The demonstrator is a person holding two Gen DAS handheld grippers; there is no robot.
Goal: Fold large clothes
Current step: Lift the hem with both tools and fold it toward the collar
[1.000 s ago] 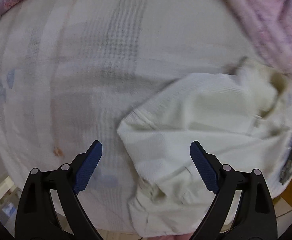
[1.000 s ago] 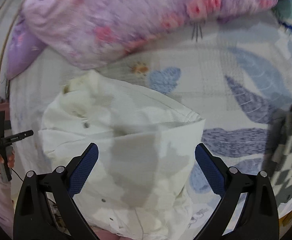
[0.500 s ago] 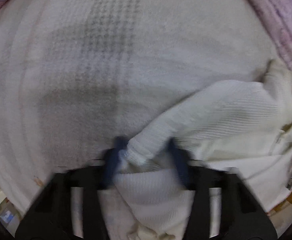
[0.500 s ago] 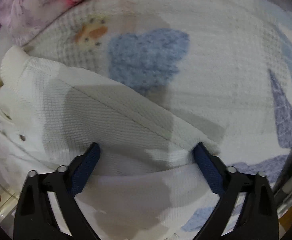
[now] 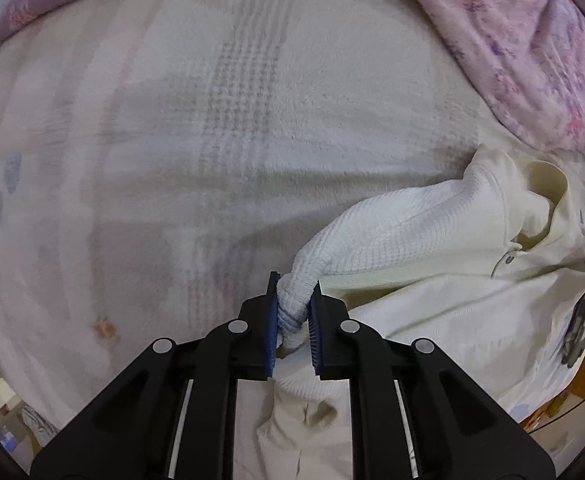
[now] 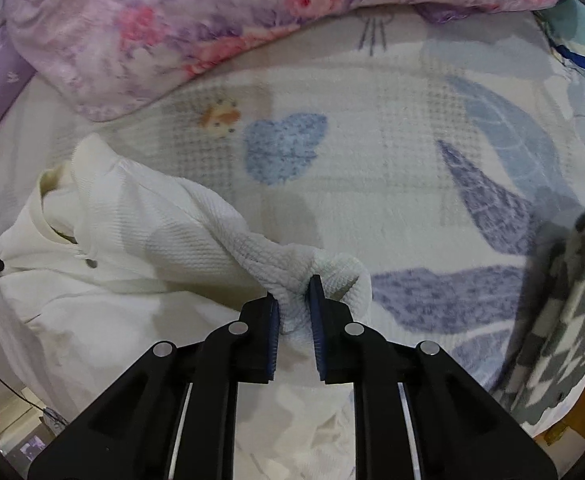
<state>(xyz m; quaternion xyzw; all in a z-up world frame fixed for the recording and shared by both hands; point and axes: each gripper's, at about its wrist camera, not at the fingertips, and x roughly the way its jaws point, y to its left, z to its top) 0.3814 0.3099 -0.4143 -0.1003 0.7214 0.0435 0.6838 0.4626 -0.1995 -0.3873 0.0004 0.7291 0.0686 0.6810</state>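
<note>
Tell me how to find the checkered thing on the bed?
Look at the bed blanket with blue leaf shapes. Go to its right edge, away from the white shirt. The checkered cloth lies there, the only thing with grey and white squares.

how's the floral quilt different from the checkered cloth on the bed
The floral quilt is pink and purple with flower prints; the checkered cloth is grey and white checks. The quilt is heaped along the far side of the bed; the cloth lies at the near right edge and shows far less fabric. Both rest on the patterned bed cover.
</note>
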